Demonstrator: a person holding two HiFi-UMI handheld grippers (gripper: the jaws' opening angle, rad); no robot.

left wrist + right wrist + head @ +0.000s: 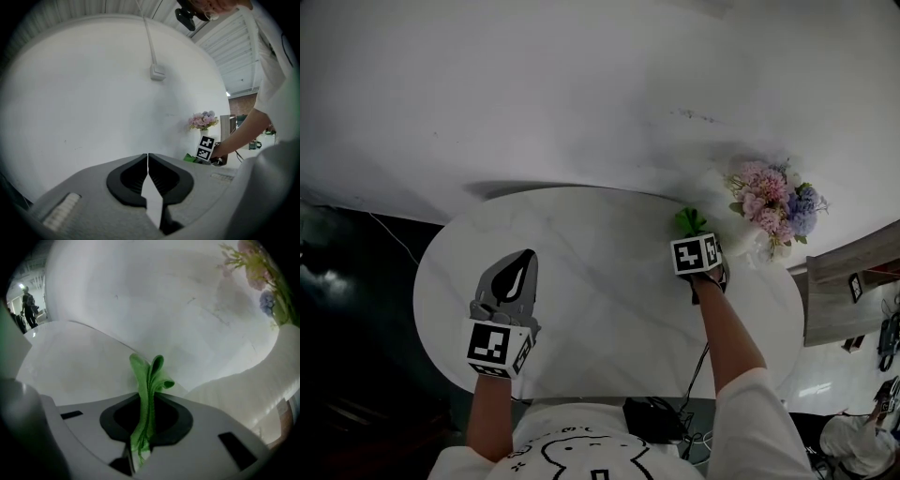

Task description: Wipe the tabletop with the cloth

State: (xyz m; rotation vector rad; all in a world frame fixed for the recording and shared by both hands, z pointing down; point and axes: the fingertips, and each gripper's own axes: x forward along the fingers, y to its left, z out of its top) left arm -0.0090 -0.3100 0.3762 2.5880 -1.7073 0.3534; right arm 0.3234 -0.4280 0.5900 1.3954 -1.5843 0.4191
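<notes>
A green cloth (148, 385) is pinched between the jaws of my right gripper (149, 397), a folded end sticking up past them. In the head view the cloth (690, 221) shows just beyond the right gripper (697, 246), over the far right of the round white marble tabletop (600, 291). My left gripper (514, 281) hovers over the table's left part, jaws pressed together with nothing between them. From the left gripper view (148, 161) the right gripper's marker cube (205, 148) and the cloth (189, 158) appear far off at right.
A vase of pink and blue flowers (773, 208) stands at the table's far right edge, close to the cloth. A white wall (581, 94) lies behind the table. A dark floor (356, 309) is on the left. A wooden piece (853, 277) stands at right.
</notes>
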